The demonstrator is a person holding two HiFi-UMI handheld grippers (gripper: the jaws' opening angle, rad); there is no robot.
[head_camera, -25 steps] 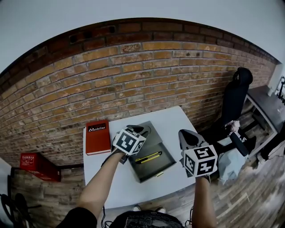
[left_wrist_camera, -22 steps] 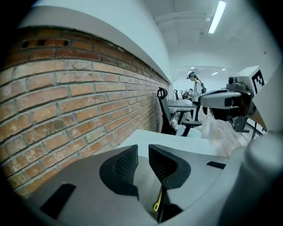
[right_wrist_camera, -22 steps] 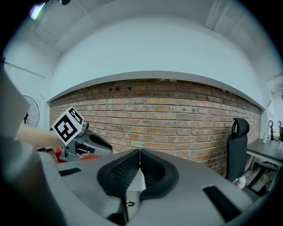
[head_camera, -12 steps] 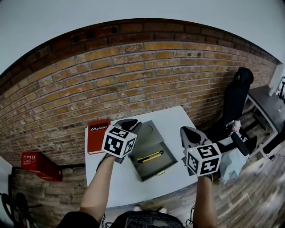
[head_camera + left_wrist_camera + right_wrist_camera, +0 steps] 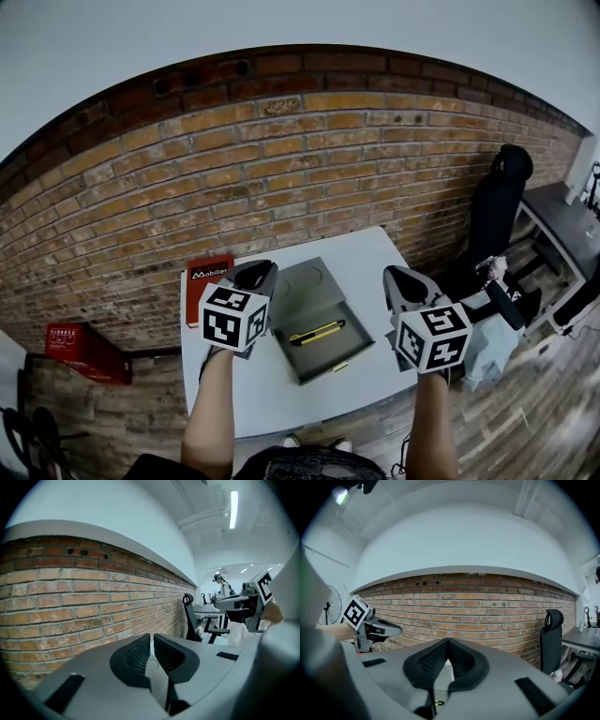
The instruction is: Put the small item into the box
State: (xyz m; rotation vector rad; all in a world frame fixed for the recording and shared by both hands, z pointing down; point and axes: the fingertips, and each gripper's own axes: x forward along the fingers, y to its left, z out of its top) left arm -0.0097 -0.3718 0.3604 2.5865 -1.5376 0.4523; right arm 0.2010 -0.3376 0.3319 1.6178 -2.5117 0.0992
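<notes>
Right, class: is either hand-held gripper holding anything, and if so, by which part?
Nothing is held. The left hand-held gripper, whose jaws have just been closing, has nothing between them; the right hand-held gripper is shut and empty.

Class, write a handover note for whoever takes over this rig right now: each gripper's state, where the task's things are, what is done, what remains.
Left gripper: empty, jaws have just been closing, a narrow gap left; held above the table, left of the box.
Right gripper: shut, empty, right of the box.
Yellow utility knife: lying inside the open grey box.
Done: the item appears to be boxed.
Left: possibly closing the lid.
</notes>
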